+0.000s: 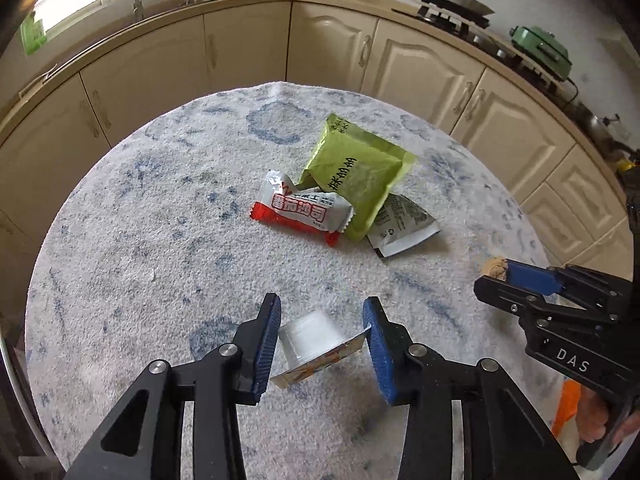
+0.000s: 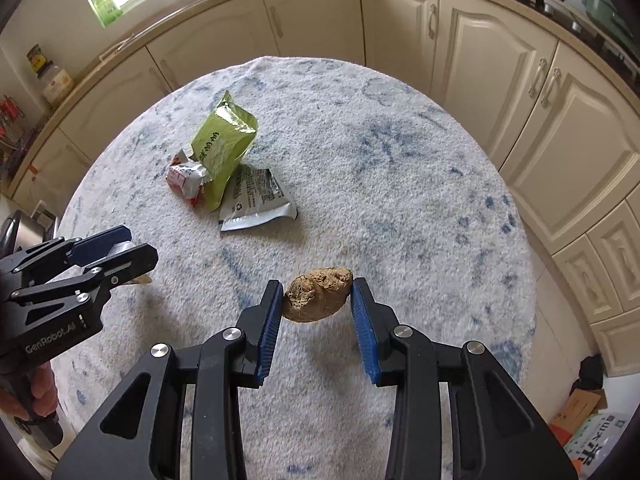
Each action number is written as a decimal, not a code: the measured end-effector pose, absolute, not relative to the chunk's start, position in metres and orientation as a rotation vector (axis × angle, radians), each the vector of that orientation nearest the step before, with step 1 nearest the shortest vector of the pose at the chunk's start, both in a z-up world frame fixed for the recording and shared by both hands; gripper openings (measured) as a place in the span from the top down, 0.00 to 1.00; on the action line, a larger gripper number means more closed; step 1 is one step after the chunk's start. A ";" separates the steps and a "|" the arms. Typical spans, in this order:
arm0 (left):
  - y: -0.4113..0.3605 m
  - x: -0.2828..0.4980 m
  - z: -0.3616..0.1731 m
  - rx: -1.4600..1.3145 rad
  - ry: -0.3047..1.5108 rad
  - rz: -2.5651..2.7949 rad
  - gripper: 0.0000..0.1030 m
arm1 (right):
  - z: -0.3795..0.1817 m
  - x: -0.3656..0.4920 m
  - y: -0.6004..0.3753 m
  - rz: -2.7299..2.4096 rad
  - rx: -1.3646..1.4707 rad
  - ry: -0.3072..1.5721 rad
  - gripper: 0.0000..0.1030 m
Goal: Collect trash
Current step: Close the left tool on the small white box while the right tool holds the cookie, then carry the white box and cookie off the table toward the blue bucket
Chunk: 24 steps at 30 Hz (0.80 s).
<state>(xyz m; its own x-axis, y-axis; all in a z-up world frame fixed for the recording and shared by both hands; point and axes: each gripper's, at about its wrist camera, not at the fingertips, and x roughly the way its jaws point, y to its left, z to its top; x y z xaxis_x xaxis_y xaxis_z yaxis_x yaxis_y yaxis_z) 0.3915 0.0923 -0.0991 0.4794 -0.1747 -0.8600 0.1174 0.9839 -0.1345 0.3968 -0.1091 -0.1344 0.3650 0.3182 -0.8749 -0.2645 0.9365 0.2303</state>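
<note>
My left claw (image 1: 320,344) is pinching a small clear plastic cup (image 1: 311,338), smooth-walled, with its printed foil lid peeled and hanging at the lower side; the ribbed blue pads press both sides. My right claw (image 2: 318,300) is clamped on a rough, crumbly brown lump (image 2: 319,293), oval and cracked, held clear above the cloth. The bench (image 2: 400,184) wears a nubbly white towel blotched with blue, its rounded edge running close to cream cabinet doors (image 2: 492,56) at upper right. In the middle of the left view lies a heap: a crinkled green pouch (image 1: 354,180), a glossy red-and-white wrapper (image 1: 304,210) overlapping it, and a torn grey-and-white sachet (image 1: 402,224) tucked under. Bare towel lies open between that heap and both claws.
</note>
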 end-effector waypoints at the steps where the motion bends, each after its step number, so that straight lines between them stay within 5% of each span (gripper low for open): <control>1: 0.090 0.386 -0.094 -0.057 1.050 -0.185 0.63 | -0.133 0.393 -0.111 0.373 0.055 1.134 0.66; 24: -0.075 0.304 -0.035 0.158 0.952 -0.486 0.63 | -0.107 0.290 -0.270 0.074 0.209 1.059 0.66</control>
